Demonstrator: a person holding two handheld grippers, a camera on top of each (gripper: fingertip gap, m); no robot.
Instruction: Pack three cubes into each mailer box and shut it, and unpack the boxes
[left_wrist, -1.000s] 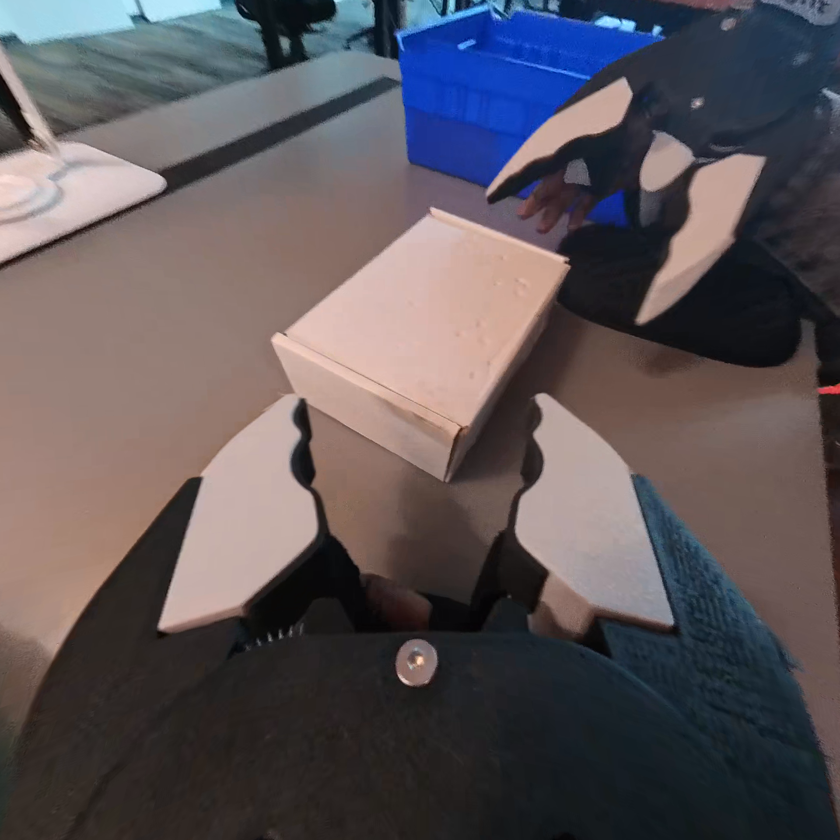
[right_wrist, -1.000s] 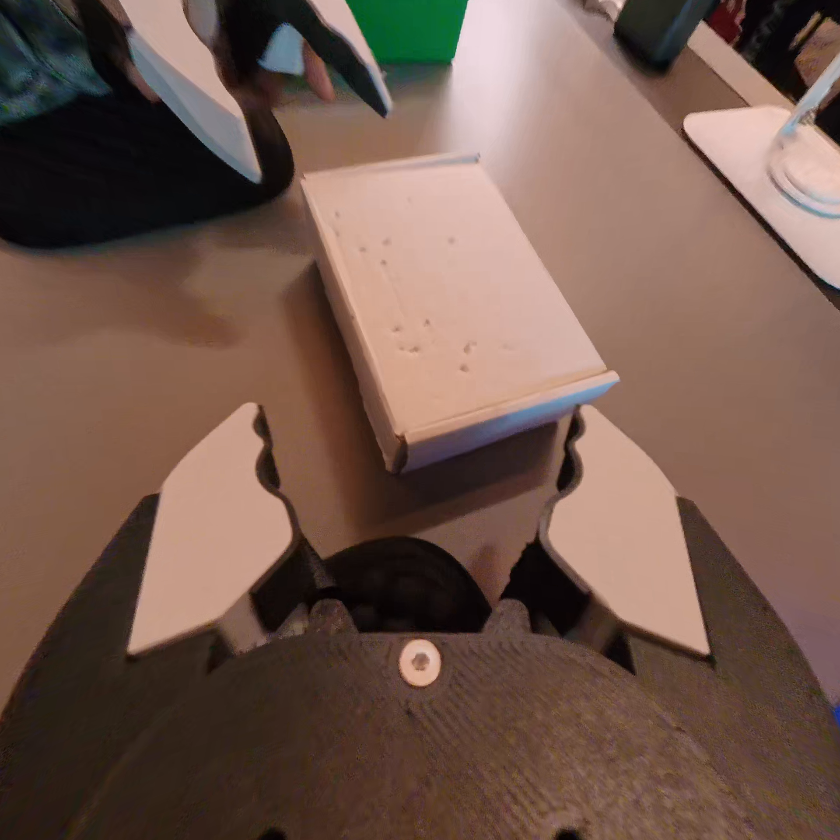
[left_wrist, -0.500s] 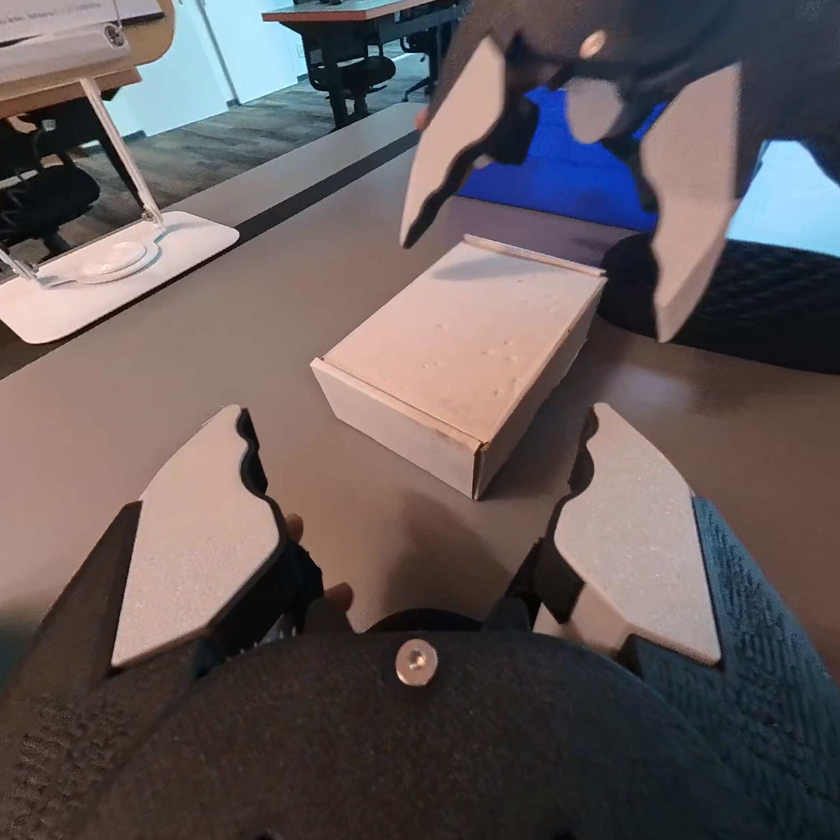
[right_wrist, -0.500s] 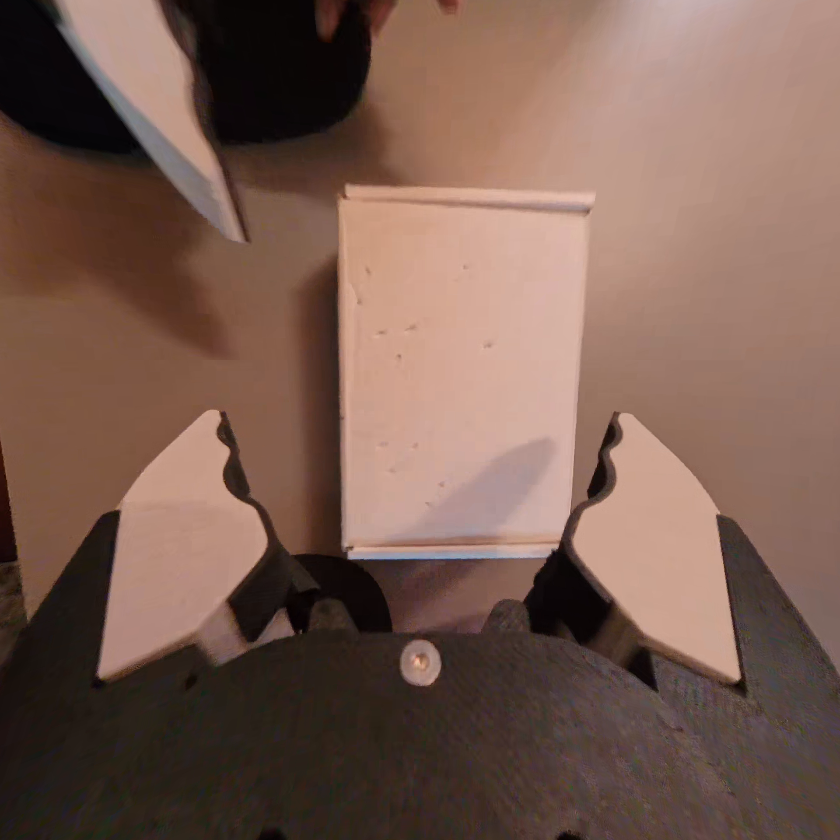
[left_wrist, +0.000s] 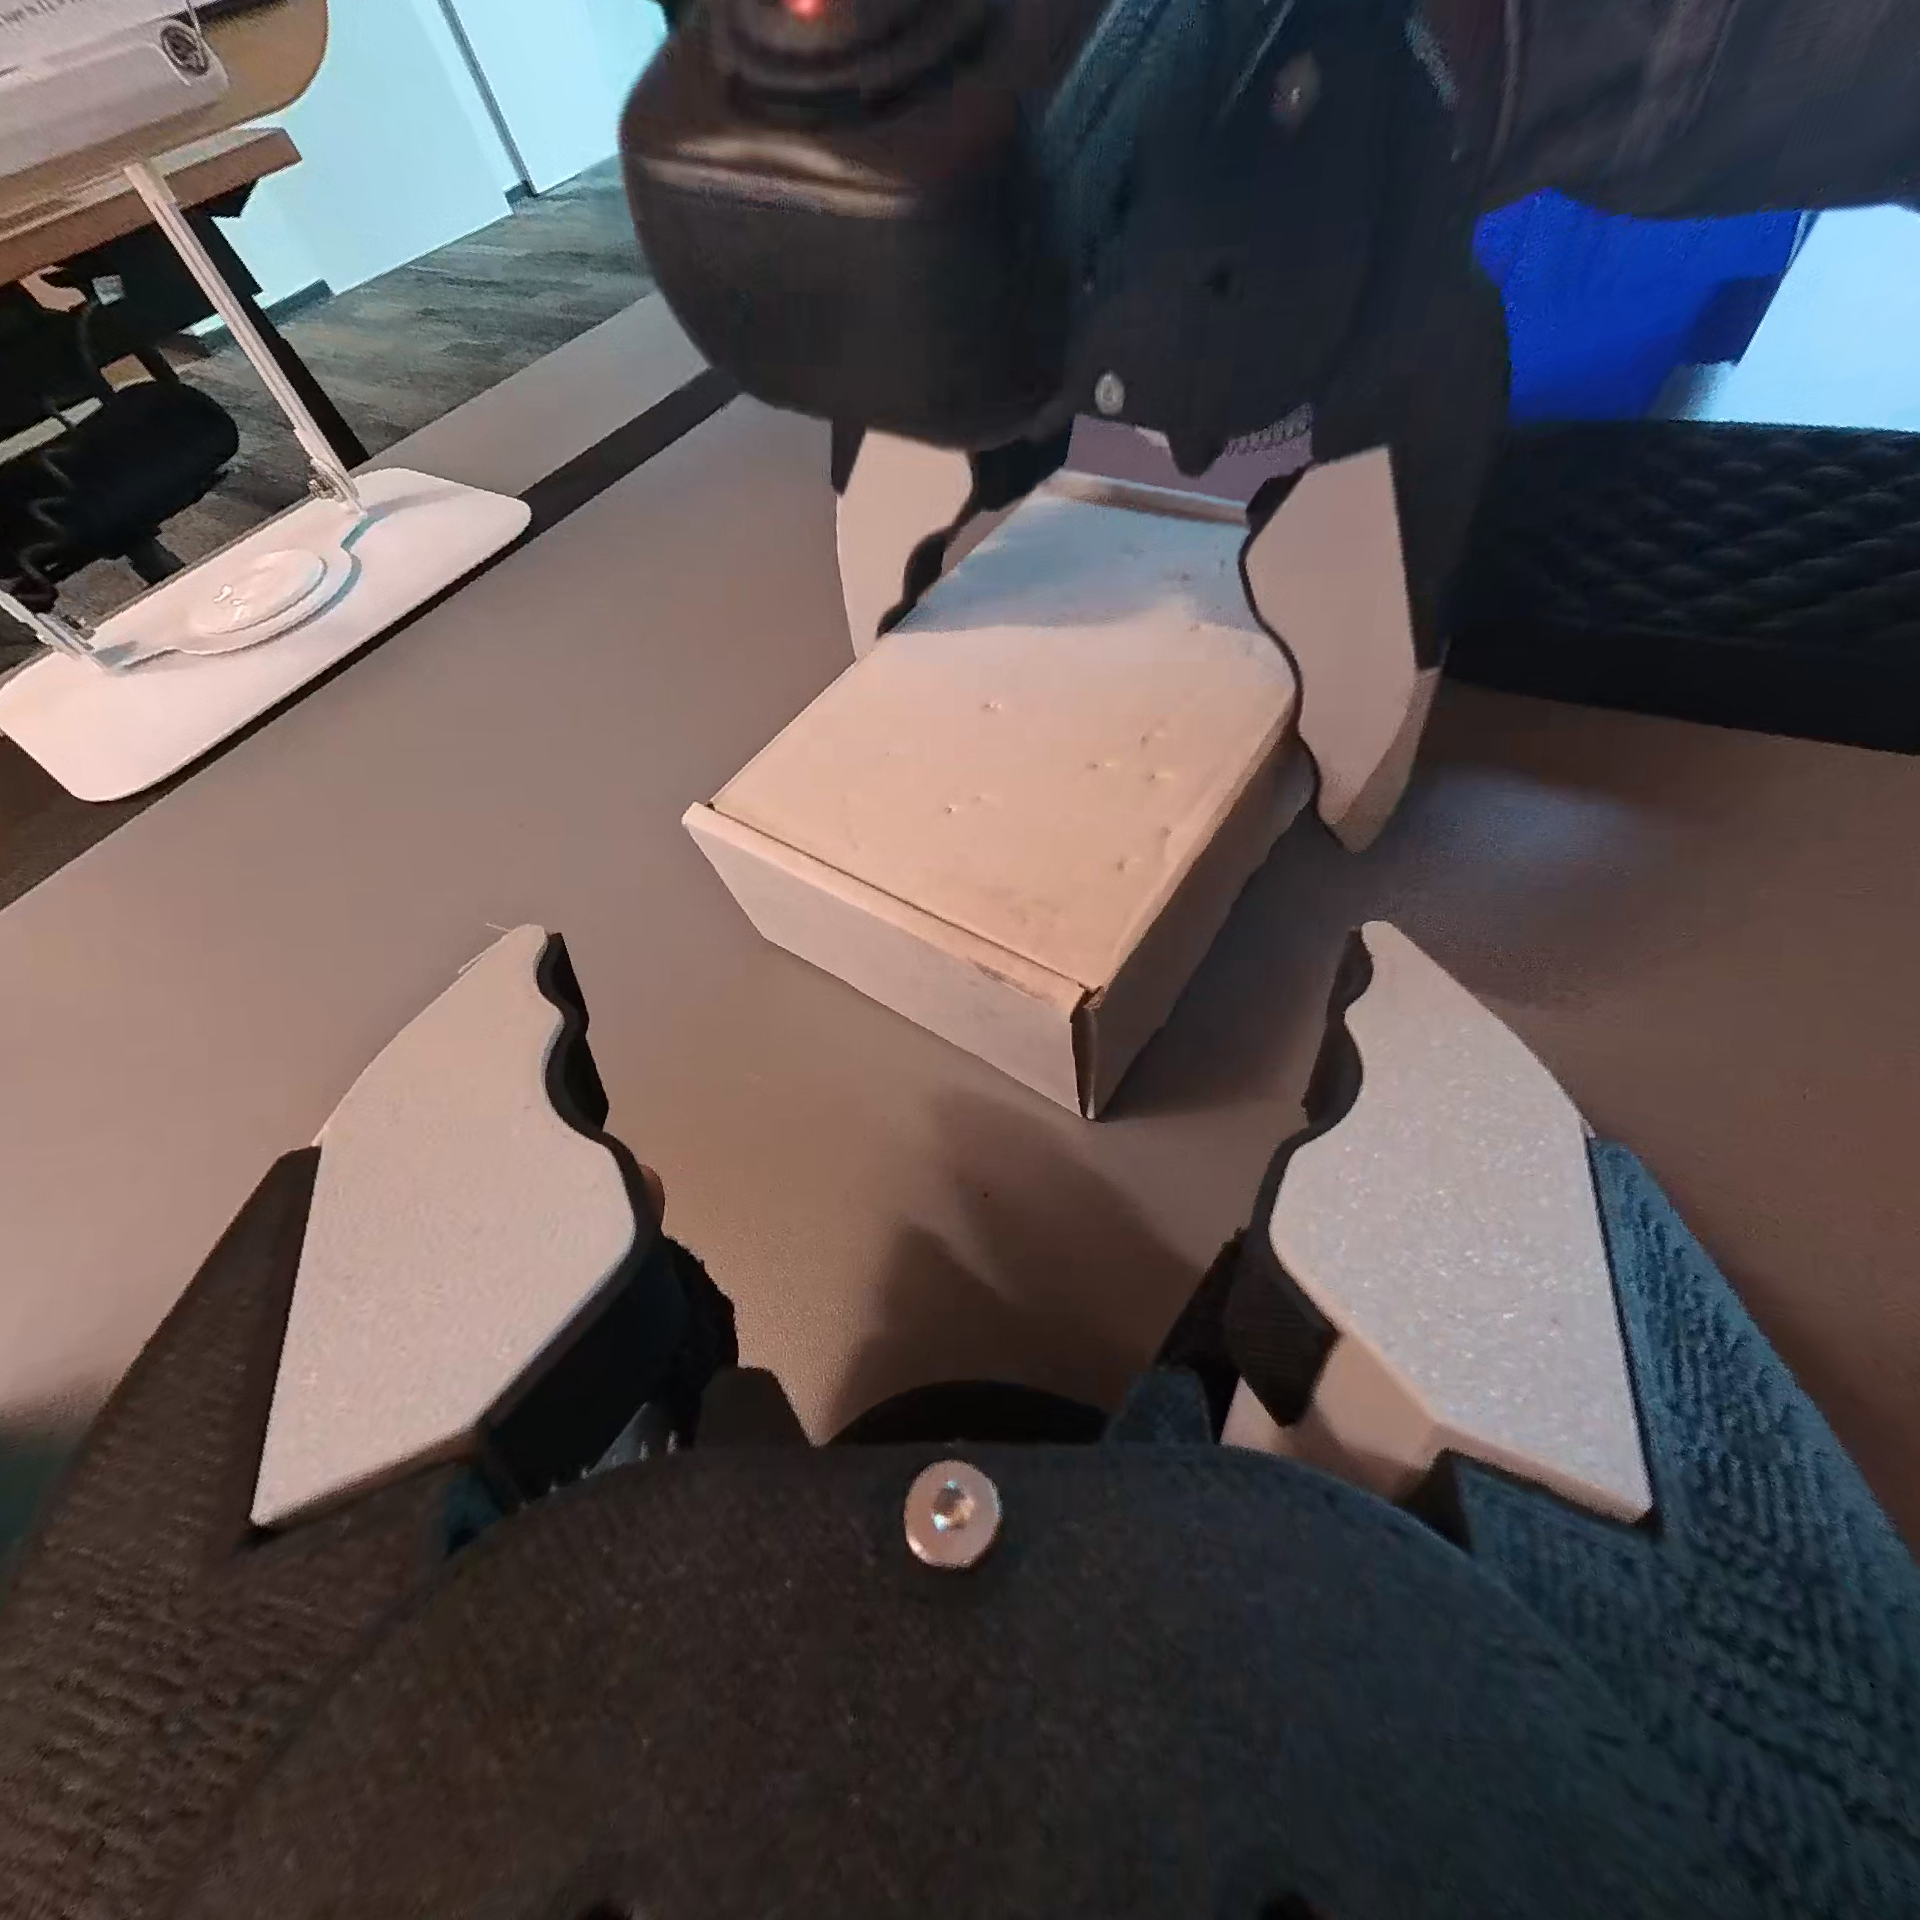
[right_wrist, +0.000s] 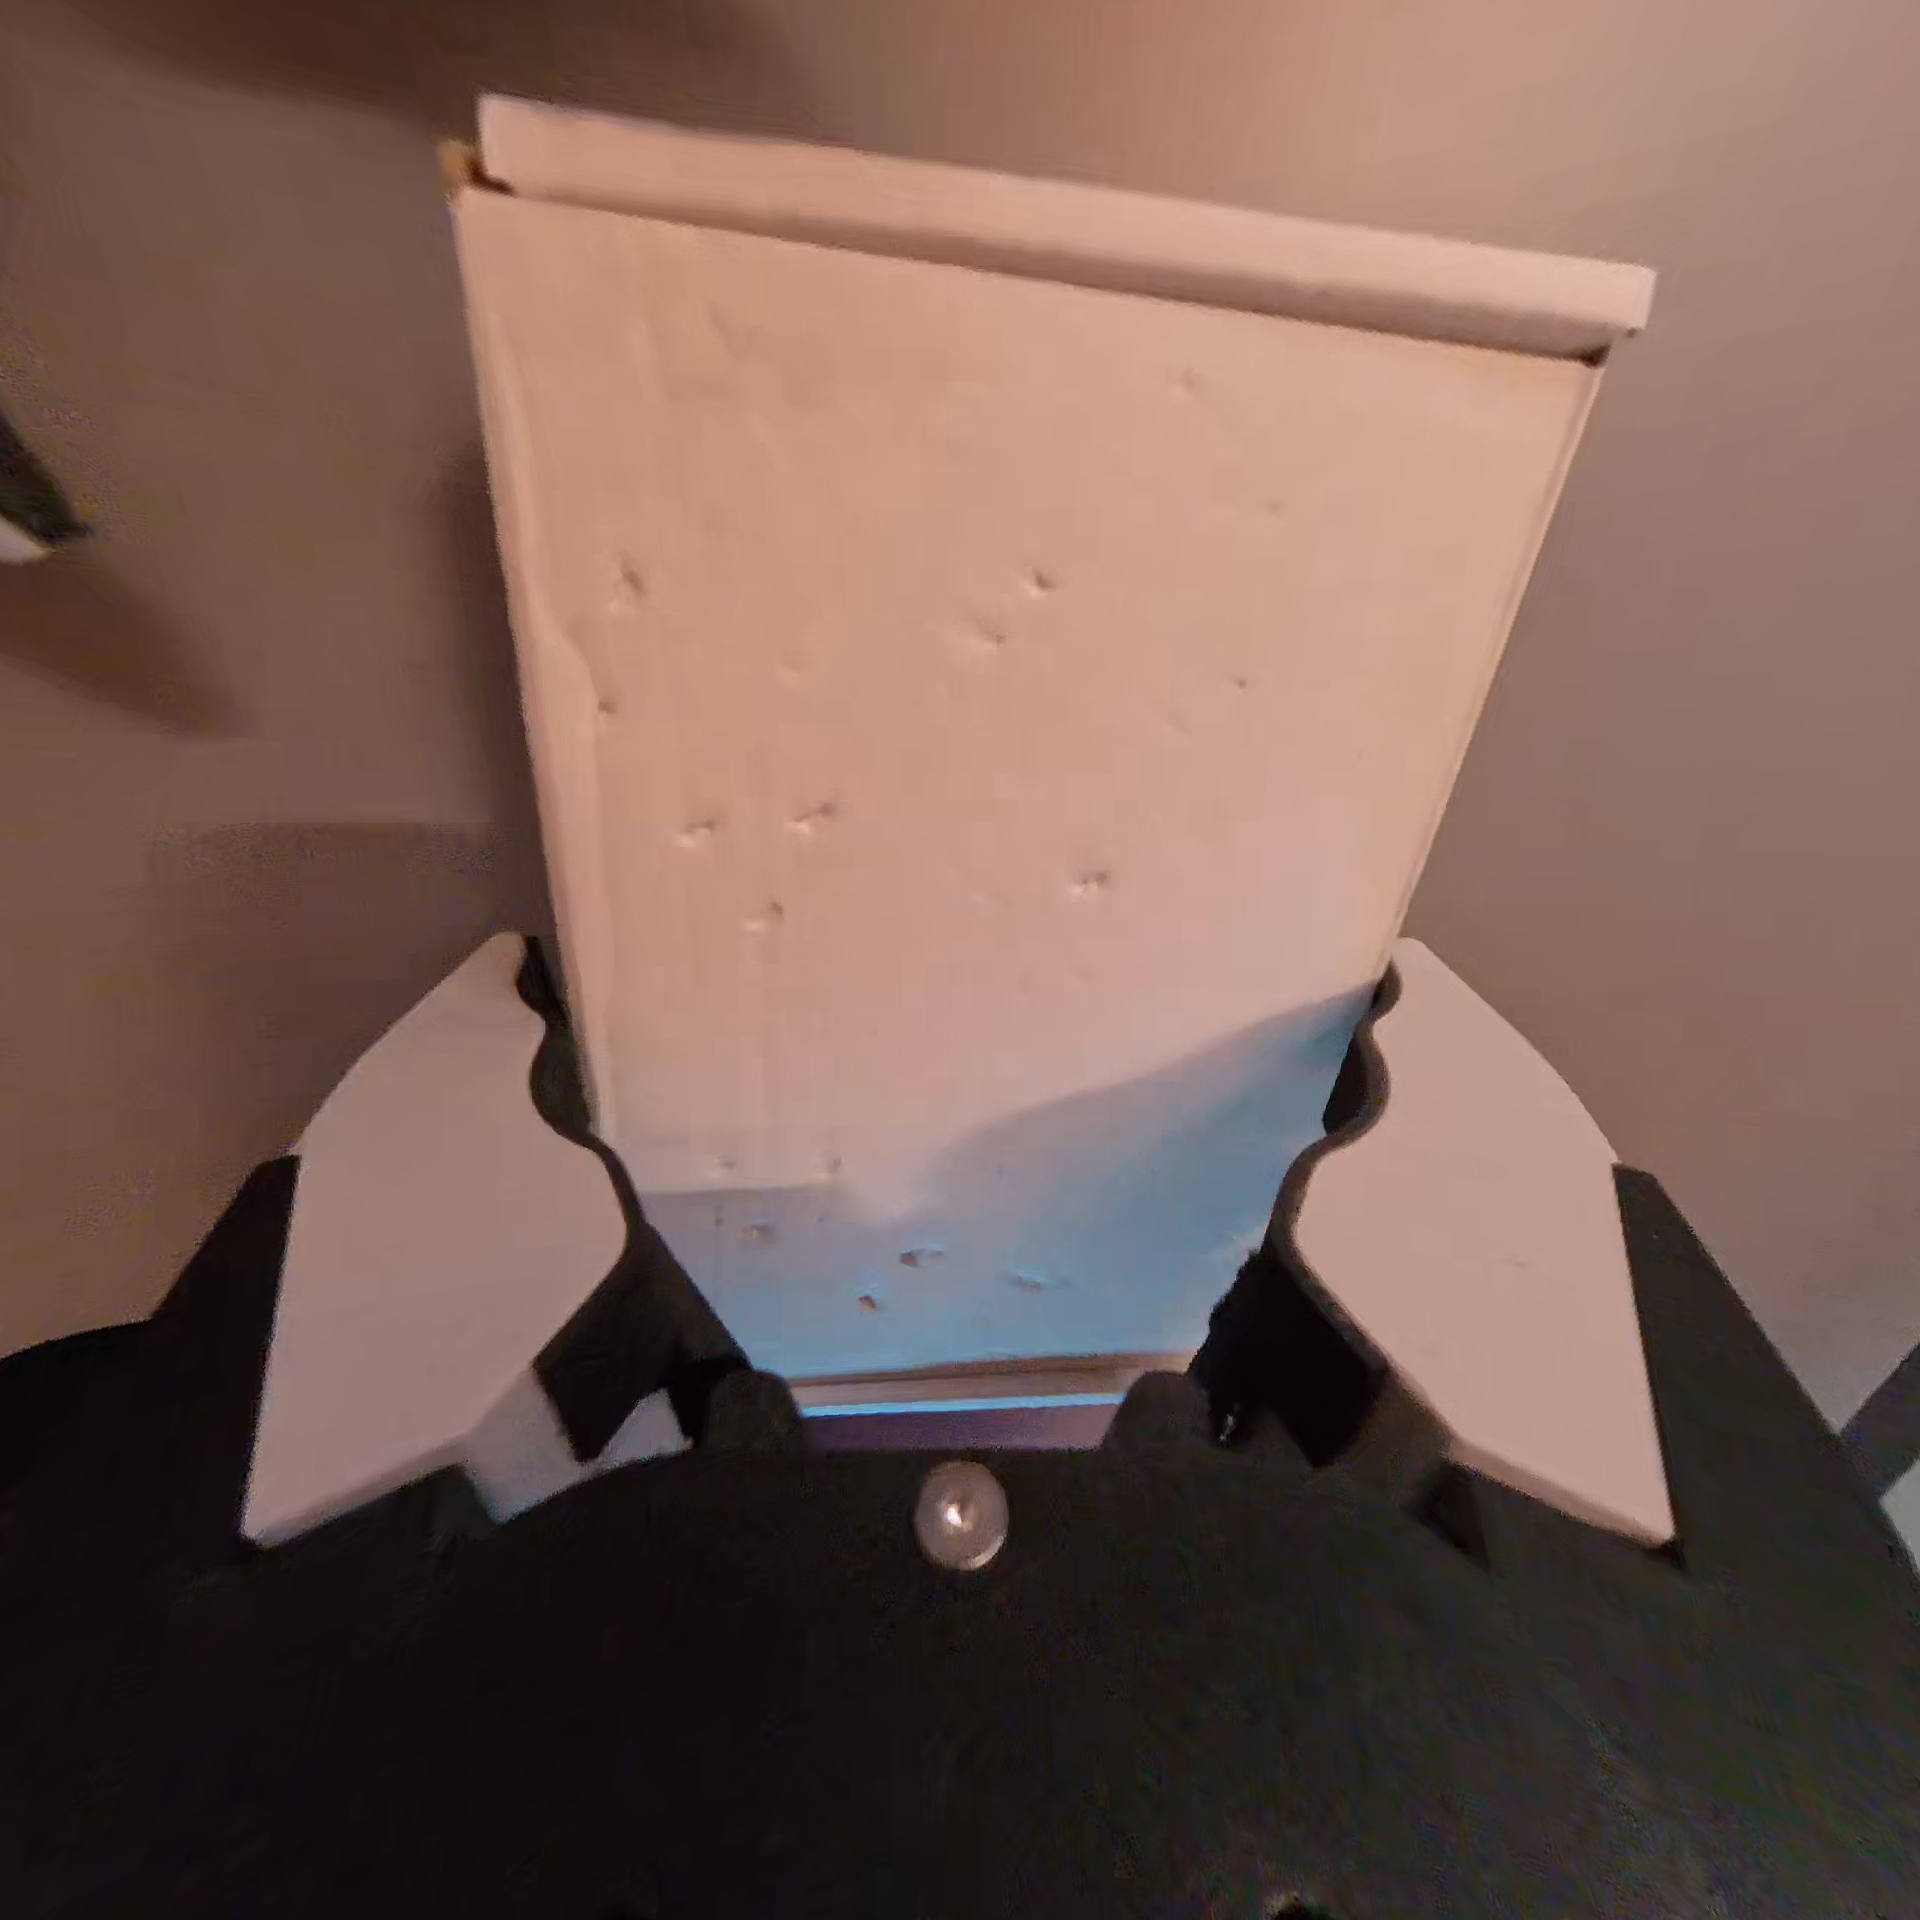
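Note:
A closed white mailer box (left_wrist: 1018, 769) lies flat on the brown table (left_wrist: 364, 883). Its lid is dented in several spots. My left gripper (left_wrist: 948, 935) is open and empty, just short of the box's near corner. My right gripper (left_wrist: 1117, 727) comes down from above at the box's far end, one finger on each long side. In the right wrist view the box (right_wrist: 987, 623) fills the gap between the fingers of the open right gripper (right_wrist: 956, 948), close against both inner edges. No cubes are in view.
A blue bin (left_wrist: 1621, 301) stands behind the right gripper. A black textured pad (left_wrist: 1683, 582) lies right of the box. A white stand base (left_wrist: 260, 634) sits at the far left. A tip of the left gripper (right_wrist: 21, 520) shows at the left edge of the right wrist view.
My right gripper has come down from above the box and now straddles its far end. My left gripper has opened wider and stayed in front of the box. The box has not moved.

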